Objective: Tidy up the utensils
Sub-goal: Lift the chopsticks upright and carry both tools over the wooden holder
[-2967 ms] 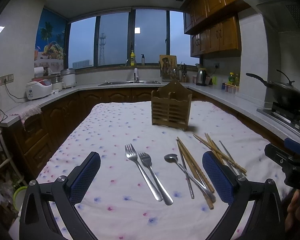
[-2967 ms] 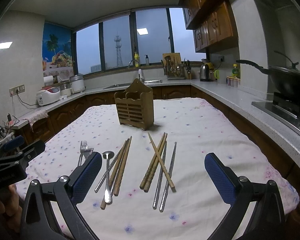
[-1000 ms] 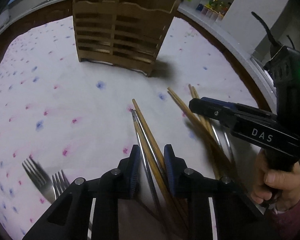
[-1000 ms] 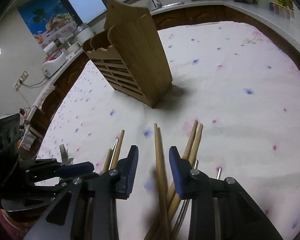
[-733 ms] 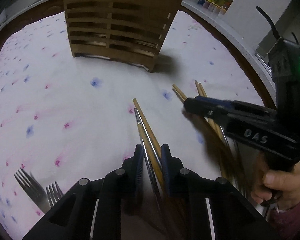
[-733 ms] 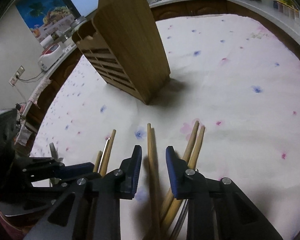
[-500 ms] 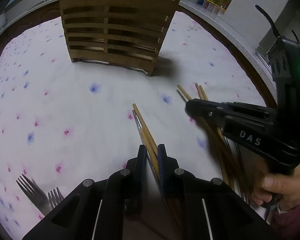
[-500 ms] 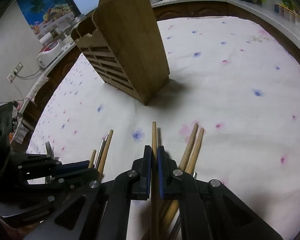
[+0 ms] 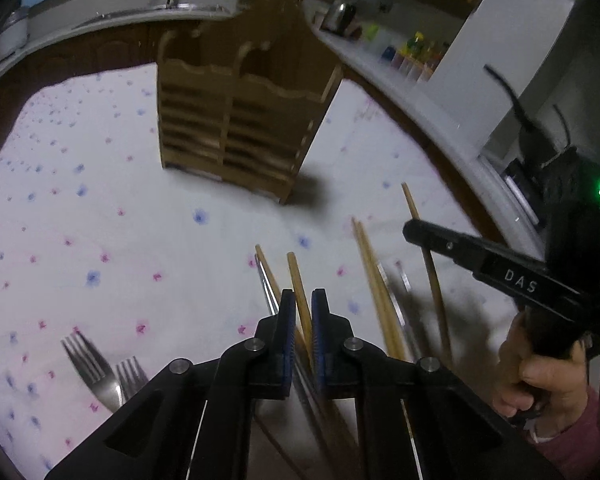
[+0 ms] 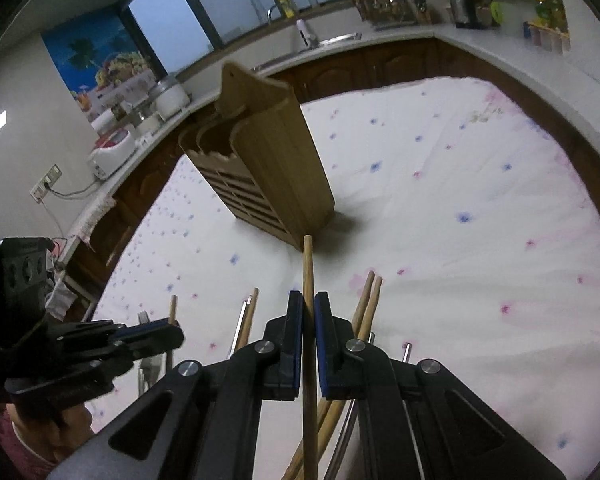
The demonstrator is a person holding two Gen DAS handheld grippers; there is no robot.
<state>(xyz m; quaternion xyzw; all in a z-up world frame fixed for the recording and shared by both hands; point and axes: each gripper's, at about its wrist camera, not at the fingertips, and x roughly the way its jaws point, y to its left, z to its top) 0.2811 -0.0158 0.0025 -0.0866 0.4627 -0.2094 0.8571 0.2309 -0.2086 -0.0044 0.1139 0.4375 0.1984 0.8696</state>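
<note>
Since a moment ago, both of my hands have come up a little, and each one now carries a chopstick off the cloth. My left gripper (image 9: 300, 312) is closed tight on 1 wooden chopstick (image 9: 296, 276), whose tip sticks out past the blue pads (image 9: 287, 320). My right gripper (image 10: 308, 312) is closed tight on another wooden chopstick (image 10: 308, 264), and its tip points toward the wooden holder (image 10: 268, 160).

Just beside my left gripper, a wooden chopstick and a metal chopstick (image 9: 265, 280) lie together on the cloth. A little to the right, 2 more wooden chopsticks (image 9: 370, 264) lie side by side, with metal ones next to them, but these look blurry. To the left, 2 forks (image 9: 100, 368) lie near each other.

The wooden holder stands upright farther out on the tabletop (image 9: 100, 208), well apart from the chopsticks. The tabletop has a white cloth with small pink and blue flowers. Behind it, a counter (image 10: 480, 44) runs along the wall, with a kettle (image 10: 462, 4) on it.
</note>
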